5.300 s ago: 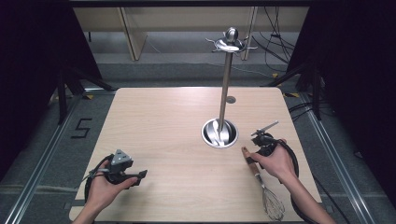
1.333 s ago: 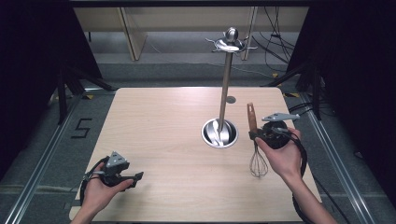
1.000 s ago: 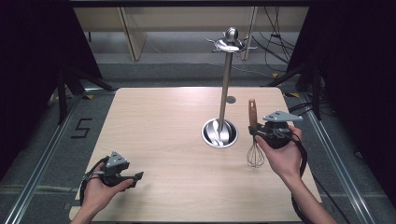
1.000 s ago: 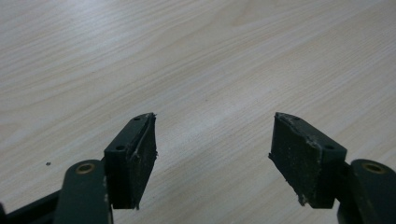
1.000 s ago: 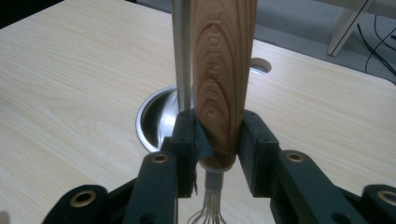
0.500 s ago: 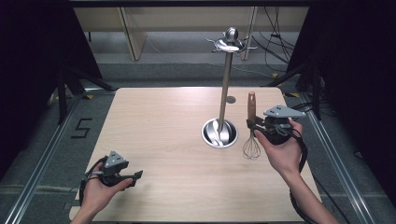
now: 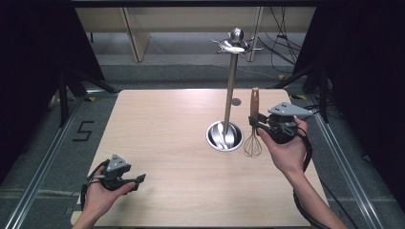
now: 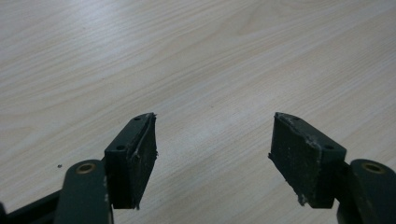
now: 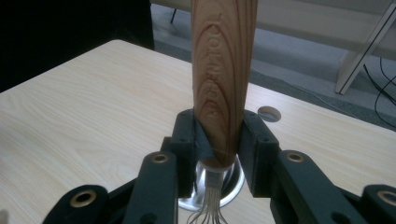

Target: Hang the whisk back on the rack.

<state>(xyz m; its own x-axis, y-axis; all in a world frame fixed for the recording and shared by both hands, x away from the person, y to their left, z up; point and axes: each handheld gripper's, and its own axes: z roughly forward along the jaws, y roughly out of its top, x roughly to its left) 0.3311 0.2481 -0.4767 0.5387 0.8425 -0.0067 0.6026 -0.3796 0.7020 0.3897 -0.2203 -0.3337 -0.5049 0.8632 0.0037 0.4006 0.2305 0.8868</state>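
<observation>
A whisk (image 7: 253,129) with a wooden handle (image 9: 223,70) hangs upright, wire loops down, just right of the steel stand's round base (image 7: 224,136). My right gripper (image 7: 254,122) is shut on the lower end of that handle, its pads (image 9: 187,140) pressing from both sides in the right gripper view. The tall steel utensil stand (image 7: 231,81) rises from the base, with hooks at its top (image 7: 235,45). Near the table's front left corner my left gripper (image 7: 138,180) rests low over the wood, its jaws wide apart and bare between them, as the left gripper view (image 8: 212,154) shows.
The light wooden table (image 7: 157,129) has a small round hole (image 7: 236,101) behind the stand. Metal rails run along both sides on the floor, a "5" mark (image 7: 82,130) lies at the left, and cables trail at the back right.
My right gripper has lifted the whisk off the table, turned it upright and carried it up and left toward the stand. The left gripper has stayed put.
</observation>
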